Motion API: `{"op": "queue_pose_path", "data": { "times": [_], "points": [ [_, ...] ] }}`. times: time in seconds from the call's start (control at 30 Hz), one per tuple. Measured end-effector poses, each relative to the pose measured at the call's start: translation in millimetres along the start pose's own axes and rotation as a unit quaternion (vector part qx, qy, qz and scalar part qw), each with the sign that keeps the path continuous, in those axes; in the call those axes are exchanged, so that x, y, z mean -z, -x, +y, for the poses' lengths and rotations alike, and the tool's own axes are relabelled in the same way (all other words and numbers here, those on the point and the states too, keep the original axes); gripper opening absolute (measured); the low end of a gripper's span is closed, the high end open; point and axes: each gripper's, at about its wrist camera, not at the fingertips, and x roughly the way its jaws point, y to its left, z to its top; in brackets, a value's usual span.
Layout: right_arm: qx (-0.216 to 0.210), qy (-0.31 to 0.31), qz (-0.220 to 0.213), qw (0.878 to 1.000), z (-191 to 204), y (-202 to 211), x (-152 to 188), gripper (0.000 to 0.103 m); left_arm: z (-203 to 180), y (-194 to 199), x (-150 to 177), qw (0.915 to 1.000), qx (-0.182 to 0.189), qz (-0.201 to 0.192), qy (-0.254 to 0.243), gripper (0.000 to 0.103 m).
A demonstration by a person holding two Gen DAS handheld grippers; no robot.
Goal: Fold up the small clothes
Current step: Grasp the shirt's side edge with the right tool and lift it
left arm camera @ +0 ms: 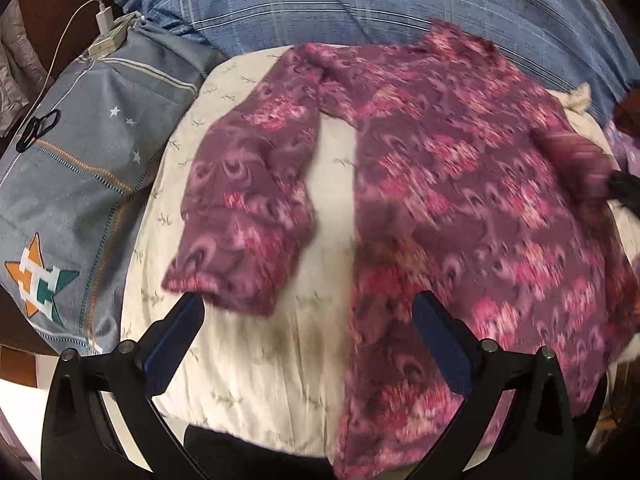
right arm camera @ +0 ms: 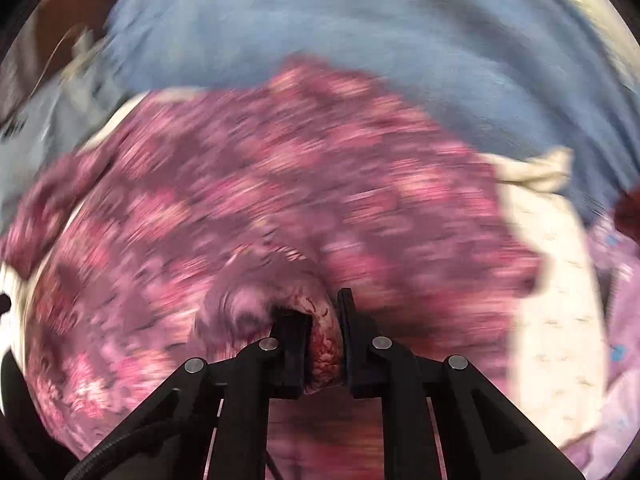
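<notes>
Nearest the right wrist camera, the black two-finger right gripper (right arm camera: 325, 336) is clamped on a bunched fold of the purple-and-pink patterned fleece top (right arm camera: 280, 184), apparently the end of its right sleeve, with cloth squeezed between the jaws. The risk here is judged to be the thick, soft fleece: a bite on so small a wad could slip loose if the sleeve is carried across quickly, and the heavy blur in this view suggests fast motion, which could also drag the body of the garment askew. Across the other view, the black left gripper (left arm camera: 308, 316) hangs with jaws wide apart and empty, its left finger just beside the cuff of the other sleeve (left arm camera: 240, 216), which lies angled away from the body and unfolded. The top lies spread flat on a cream quilted bed cover (left arm camera: 280, 352), collar toward the far side. Beyond it rest a grey pillow with star patches (left arm camera: 92, 152) and a blue plaid pillow (left arm camera: 360, 0).
</notes>
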Motion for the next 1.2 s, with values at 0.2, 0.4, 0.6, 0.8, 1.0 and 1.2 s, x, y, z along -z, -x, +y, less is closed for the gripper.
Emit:
{"op": "queue_pose_path", "data": {
  "times": [0.2,0.4,0.6,0.8,1.0,1.2],
  "points": [
    [0.107,-0.180,-0.022,0.978,-199.9,24.7,-10.6,0.013,15.1,-32.7,-38.5,0.9985,-0.042,0.009,0.034,0.103],
    [0.215,-0.314,0.027,0.924,-347.6,-4.4,16.5,0.013,44.2,-77.8,-72.0,0.9913,-0.097,0.028,0.084,0.103],
    [0.155,-0.371,-0.001,0.916,-372.1,-8.2,33.6,0.028,79.6,-102.4,-90.2,0.9827,-0.108,0.059,0.138,0.103],
    [0.172,-0.355,-0.072,0.916,-357.3,54.3,44.5,0.054,117.0,-31.1,-91.1,0.9795,-0.085,-0.019,0.182,0.103],
    [0.149,-0.348,-0.085,0.922,-329.4,90.8,59.3,0.066,115.5,-3.6,-61.2,0.9778,0.013,-0.023,0.208,0.103],
    [0.099,-0.380,-0.060,0.918,-324.7,87.7,90.7,0.066,56.1,-32.3,-32.3,0.9838,0.074,0.020,0.162,0.103]
  ]
}}
